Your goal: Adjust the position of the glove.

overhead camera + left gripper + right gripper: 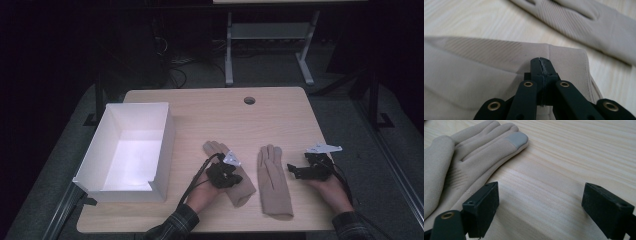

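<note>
Lying on the wooden table [280, 107], the left beige glove [240, 187] is pinched at its cuff by the left gripper [226, 174], whose jaws are clamped tight on the fabric. Just beside it, the second glove [274, 182] is left flat. The right gripper [299, 171] is held near that glove with jaws spread wide over bare wood, while a white box [165, 145] is seen at the left.

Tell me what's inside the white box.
The white box shows bare white floor and walls from the high view. Its near wall hides a strip of floor just behind it, so that part cannot be checked. Both gloves lie outside, on the table.
</note>
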A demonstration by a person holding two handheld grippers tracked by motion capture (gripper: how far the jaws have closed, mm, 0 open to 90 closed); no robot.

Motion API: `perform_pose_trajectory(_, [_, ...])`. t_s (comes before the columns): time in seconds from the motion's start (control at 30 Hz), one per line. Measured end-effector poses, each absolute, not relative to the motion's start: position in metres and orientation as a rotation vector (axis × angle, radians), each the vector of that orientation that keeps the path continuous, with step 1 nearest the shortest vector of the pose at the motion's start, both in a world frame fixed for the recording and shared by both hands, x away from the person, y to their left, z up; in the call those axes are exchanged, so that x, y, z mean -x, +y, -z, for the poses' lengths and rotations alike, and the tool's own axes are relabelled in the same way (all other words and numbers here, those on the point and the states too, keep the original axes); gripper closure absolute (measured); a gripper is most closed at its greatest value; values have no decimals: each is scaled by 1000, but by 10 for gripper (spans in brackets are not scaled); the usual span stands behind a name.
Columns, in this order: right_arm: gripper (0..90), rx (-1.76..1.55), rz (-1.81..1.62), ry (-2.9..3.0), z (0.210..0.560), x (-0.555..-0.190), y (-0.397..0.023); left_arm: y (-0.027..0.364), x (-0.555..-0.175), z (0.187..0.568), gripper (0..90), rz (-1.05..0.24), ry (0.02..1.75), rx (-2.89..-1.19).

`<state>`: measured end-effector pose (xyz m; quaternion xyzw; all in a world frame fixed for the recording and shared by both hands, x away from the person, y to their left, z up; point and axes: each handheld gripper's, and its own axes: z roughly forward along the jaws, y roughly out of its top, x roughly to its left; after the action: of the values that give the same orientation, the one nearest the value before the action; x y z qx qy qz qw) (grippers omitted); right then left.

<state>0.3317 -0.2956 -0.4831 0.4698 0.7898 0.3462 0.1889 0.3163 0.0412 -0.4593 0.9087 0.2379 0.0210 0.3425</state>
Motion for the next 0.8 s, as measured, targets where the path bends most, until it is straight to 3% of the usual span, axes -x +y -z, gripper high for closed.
perform_pose_trajectory(0.47, [140, -1319, -973, 2222, 483, -332, -296, 97, -288, 451, 892, -81, 693, -2364])
perform_pose_trajectory(0.8, [140, -1324, -974, 2223, 483, -332, -295, 111, -325, 440, 706, -290, 905, -2234])
